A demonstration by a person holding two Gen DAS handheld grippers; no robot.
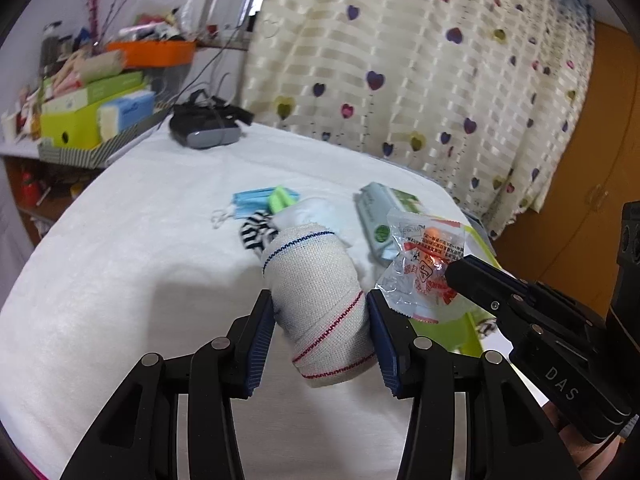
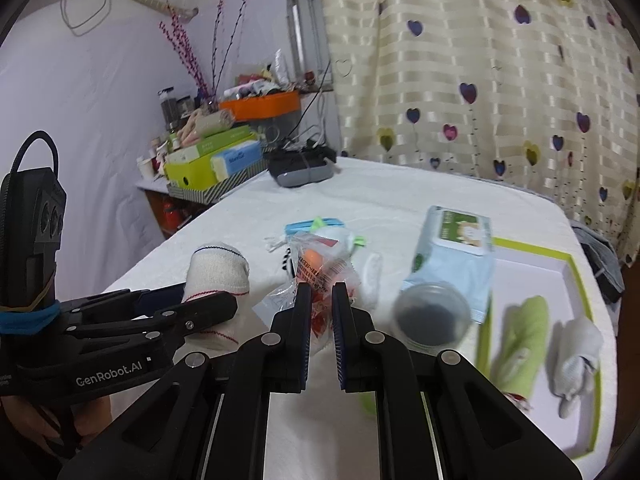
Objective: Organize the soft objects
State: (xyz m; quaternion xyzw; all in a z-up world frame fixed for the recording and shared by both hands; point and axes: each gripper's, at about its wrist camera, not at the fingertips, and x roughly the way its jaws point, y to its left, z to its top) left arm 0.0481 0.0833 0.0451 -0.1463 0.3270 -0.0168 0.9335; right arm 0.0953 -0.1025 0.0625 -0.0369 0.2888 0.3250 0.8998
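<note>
My left gripper is shut on a cream bandage roll with red and blue stitching and holds it above the white cloth; the roll also shows in the right wrist view. My right gripper is shut on a clear packet with orange earplugs, also seen in the left wrist view. Behind lie blue face masks, a striped sock, a white sock and a wipes pack. A green-rimmed white tray holds a green rolled cloth and a white sock.
A VR headset sits at the far end of the white-covered table. A cluttered shelf with boxes stands at the left. A heart-patterned curtain hangs behind. A round dark lidded jar stands next to the tray.
</note>
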